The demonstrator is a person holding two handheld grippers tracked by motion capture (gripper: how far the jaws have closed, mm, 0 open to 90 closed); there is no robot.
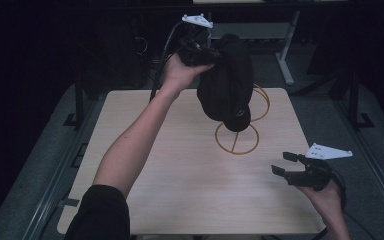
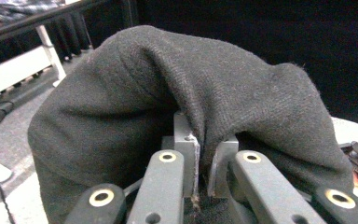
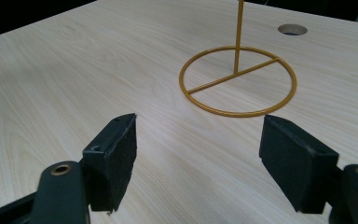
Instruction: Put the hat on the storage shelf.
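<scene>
Pale wood is the table (image 1: 180, 190) under your work, bare apart from the gold wire stand (image 3: 237, 84) toward its far side. Black and soft, the cap (image 1: 226, 80) hangs in the air above that stand, pinched by a fold of cloth in your left gripper (image 1: 215, 56), whose jaws are clenched tight on the fabric. Your right gripper (image 1: 284, 164) waits low near the table's right edge, jaws released and holding nothing. You seem to be carrying the cap to the stand; next, lower it so the crown settles on the stand's top, then let go. A small emblem on the cap is too dim to read.
</scene>
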